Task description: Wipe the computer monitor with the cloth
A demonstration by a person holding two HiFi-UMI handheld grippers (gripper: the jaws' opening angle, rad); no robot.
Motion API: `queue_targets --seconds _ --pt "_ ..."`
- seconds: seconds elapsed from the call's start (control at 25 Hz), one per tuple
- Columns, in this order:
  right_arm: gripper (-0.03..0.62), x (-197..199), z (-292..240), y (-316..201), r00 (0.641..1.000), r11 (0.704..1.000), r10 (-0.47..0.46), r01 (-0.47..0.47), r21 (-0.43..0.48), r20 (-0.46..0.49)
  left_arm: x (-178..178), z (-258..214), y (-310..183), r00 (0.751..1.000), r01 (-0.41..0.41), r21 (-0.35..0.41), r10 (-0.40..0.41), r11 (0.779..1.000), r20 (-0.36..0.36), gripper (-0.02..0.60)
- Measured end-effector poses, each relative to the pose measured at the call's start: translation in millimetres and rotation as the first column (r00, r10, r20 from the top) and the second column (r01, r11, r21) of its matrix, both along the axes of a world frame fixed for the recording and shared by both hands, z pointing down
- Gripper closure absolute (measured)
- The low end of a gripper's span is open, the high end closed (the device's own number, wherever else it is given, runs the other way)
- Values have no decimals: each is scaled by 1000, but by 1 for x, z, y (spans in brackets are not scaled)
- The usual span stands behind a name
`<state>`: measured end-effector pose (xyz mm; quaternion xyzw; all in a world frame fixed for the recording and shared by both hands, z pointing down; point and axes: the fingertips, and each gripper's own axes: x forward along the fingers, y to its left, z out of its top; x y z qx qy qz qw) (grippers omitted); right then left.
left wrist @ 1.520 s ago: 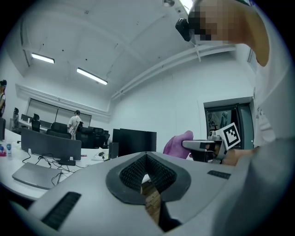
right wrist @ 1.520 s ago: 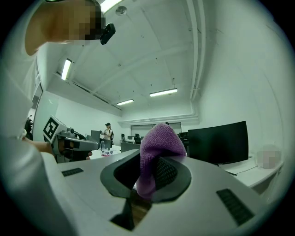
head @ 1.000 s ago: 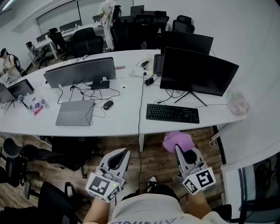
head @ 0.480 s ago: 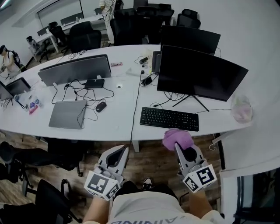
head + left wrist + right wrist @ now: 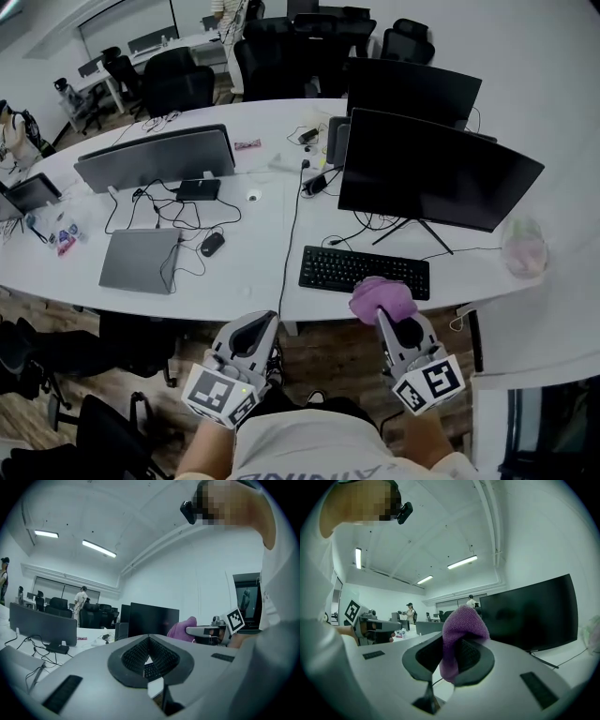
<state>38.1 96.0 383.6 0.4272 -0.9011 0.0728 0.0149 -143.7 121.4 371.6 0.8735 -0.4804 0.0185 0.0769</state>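
The black computer monitor (image 5: 439, 172) stands on its stand at the right of the white desk (image 5: 234, 291), screen dark. Below the desk's front edge, my right gripper (image 5: 383, 316) is shut on a purple cloth (image 5: 381, 298), which bunches up over the near edge of the keyboard (image 5: 364, 272). In the right gripper view the cloth (image 5: 461, 630) sticks up between the jaws, with the monitor (image 5: 534, 613) beyond it. My left gripper (image 5: 265, 328) is held low to the left of the right one, shut and holding nothing. The left gripper view shows the monitor (image 5: 153, 619) ahead.
A second monitor (image 5: 412, 89) stands behind the first. Left of them are another monitor seen from the back (image 5: 155, 157), a closed laptop (image 5: 139, 260), a mouse (image 5: 212, 244) and loose cables. A clear bag (image 5: 525, 248) lies at the desk's right end. Office chairs (image 5: 187, 70) stand behind.
The desk and monitor have come nearer. Both grippers have moved forward, and the cloth now reaches the keyboard's near edge. Neither gripper's grip has changed.
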Motion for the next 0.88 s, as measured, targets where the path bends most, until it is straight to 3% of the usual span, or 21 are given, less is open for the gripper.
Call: queue_targets --seconds 0.24,0.56,0.88 --pt "539 -6 1 -51 997 997 74 -74 -16 -31 -11 0 -57 996 -82 2 82 997 -23 577" --pt "539 -60 3 -110 988 992 121 -124 -24 -100 -50 5 -136 985 -168 7 168 986 -48 577" --pt "539 -99 11 -144 974 981 181 -189 -52 -133 -79 11 -185 967 -248 0 248 969 -58 577"
